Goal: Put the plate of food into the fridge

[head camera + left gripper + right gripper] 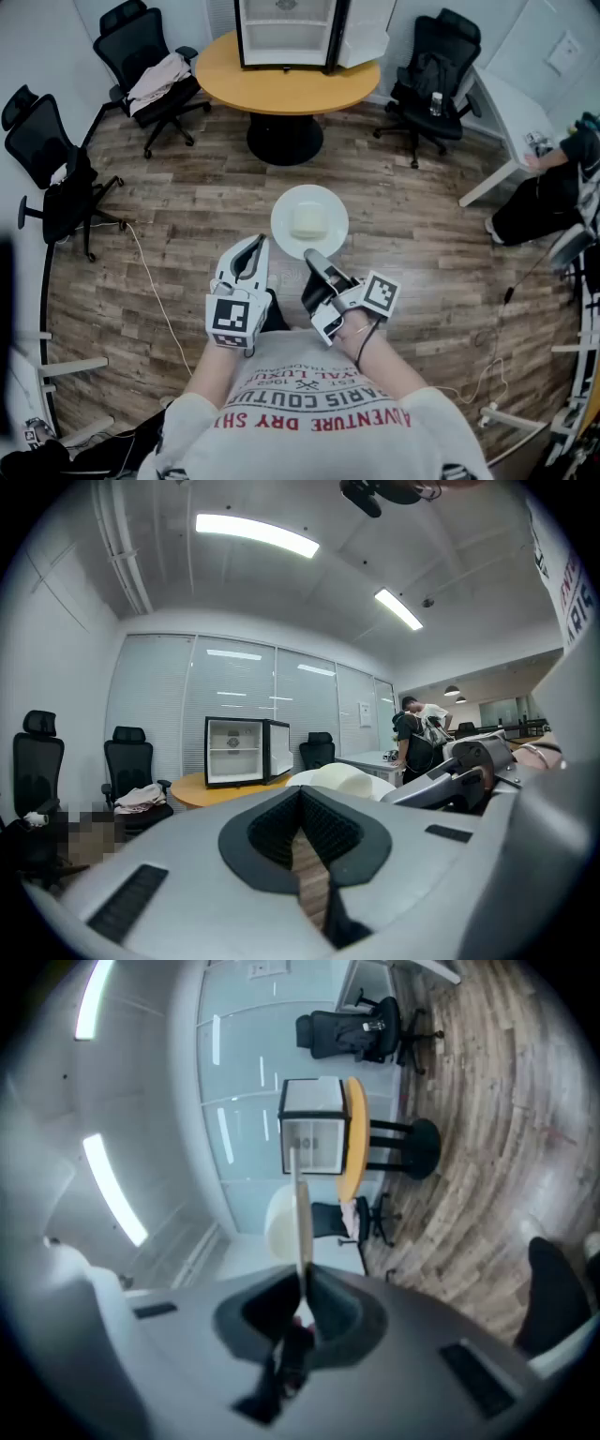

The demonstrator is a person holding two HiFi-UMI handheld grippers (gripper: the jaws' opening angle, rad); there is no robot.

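Mid-room, and the right hand-held gripper (314, 259) is clenched on the near rim of the white plate (325, 202). Its jaws are all but together, with only that thin edge between them. The right gripper view shows it cleanly: the plate stands edge-on, rising straight out of the dark pads. From the head view the plate looks level, carried out in front of the person's body above the wooden floor (187, 206). On it sits the food (307, 221), a pale block right at the centre.

Over on the other side, the left hand-held gripper (253, 246) hangs just beside the plate's left edge. Its jaws are drawn together at the tips with nothing in them, and only a sliver of floorboard shows through the slot behind the pads. Whether it brushes the rim, I cannot tell.

Now look ahead. The fridge (286, 33), a small one, stands on the round desk (225, 80) at the far side of the room, well apart from the plate. Its fridge door (364, 37) is swung wide open to the right, and the white interior faces us.

A black office chair (127, 37) left of the desk carries a pale cloth (155, 80), and a second chair (431, 70) stands to the right. At the right edge, a person in dark clothes (553, 187) leans at a white desk (511, 122).
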